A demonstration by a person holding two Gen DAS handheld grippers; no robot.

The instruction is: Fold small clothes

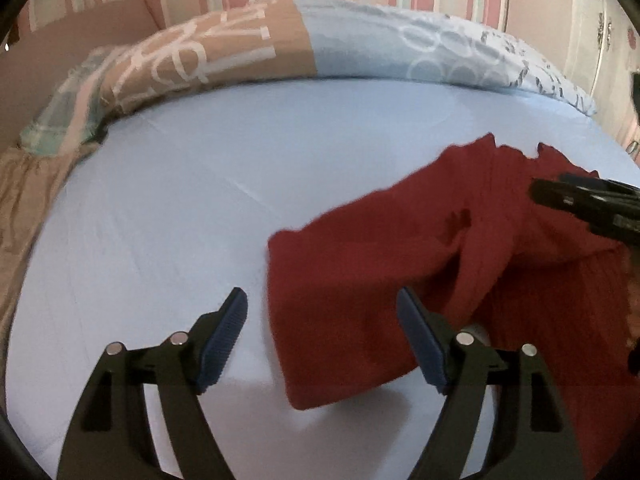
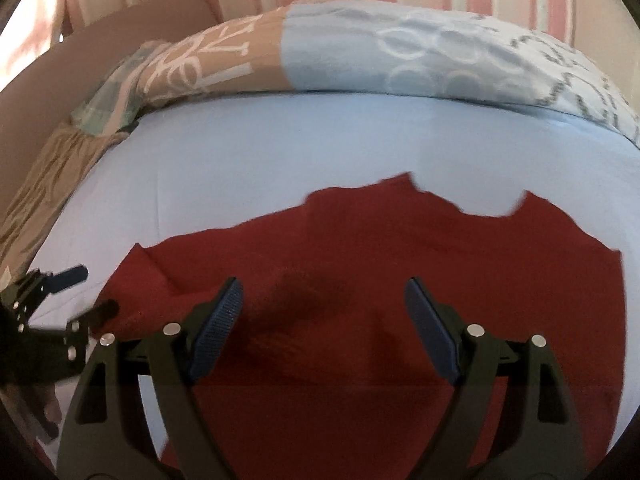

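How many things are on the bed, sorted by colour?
Red: 1, the garment
Tan and blue patterned: 1, the duvet
Black with blue pads: 2, the left hand-held gripper and right hand-held gripper, both open
Total: 4

Red garment (image 2: 400, 280) (sheet (image 2: 280, 152) pale blue)

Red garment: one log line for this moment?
red garment: rumpled on blue sheet | left tool: open, at its left edge | right tool: open, above it
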